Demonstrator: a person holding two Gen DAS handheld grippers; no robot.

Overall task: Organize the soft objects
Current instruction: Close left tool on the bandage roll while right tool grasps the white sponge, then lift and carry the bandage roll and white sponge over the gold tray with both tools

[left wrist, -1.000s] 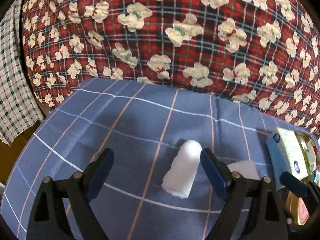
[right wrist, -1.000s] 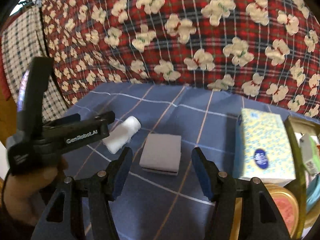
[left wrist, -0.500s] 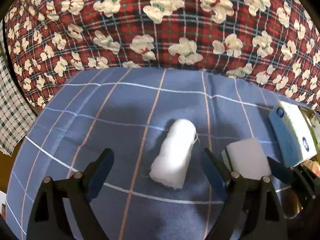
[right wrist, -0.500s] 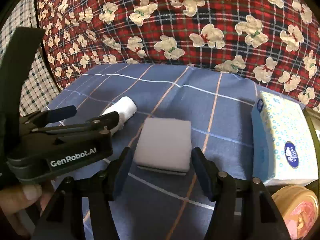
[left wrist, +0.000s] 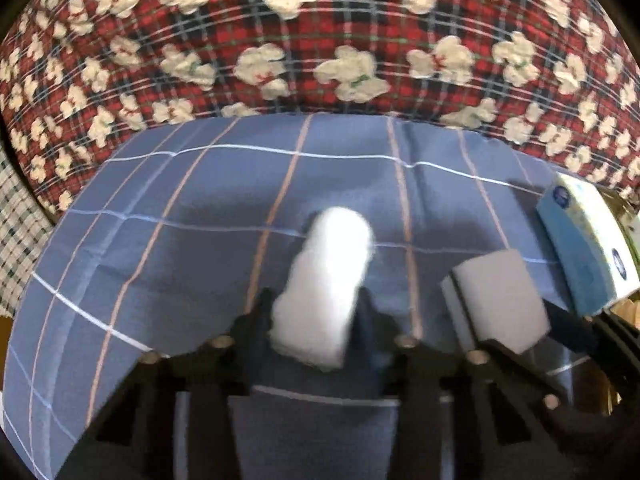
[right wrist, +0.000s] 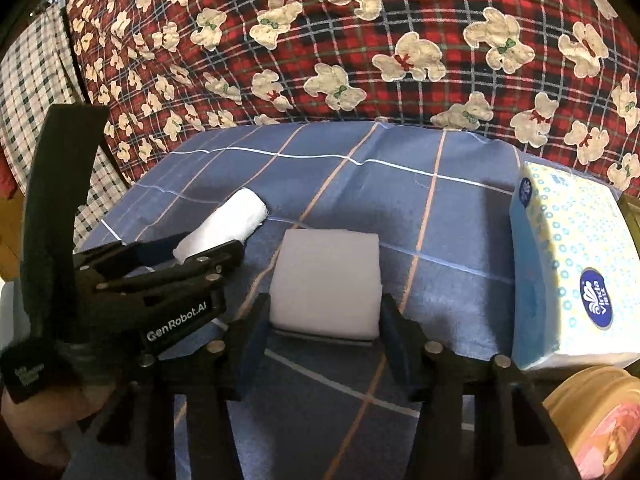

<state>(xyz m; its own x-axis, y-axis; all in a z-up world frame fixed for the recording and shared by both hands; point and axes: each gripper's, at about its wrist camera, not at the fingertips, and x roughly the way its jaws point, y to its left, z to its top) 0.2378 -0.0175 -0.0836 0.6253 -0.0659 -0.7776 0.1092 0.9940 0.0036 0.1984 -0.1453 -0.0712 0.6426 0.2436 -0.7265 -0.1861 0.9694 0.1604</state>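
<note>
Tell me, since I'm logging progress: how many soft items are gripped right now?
2: the white roll in the left gripper, the grey sponge in the right gripper.

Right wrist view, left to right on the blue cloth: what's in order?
Left tongs shut on the white cloth roll → grey sponge block, flanked by the right tongs → tissue pack → round tin at the lower right corner.

A blue checked cloth [right wrist: 460, 216] covers the counter, with a red plaid bear-print fabric [right wrist: 360, 40] rising behind it. At the right edge sits a peach-coloured round lid [right wrist: 600, 420], possibly a tin.
</note>
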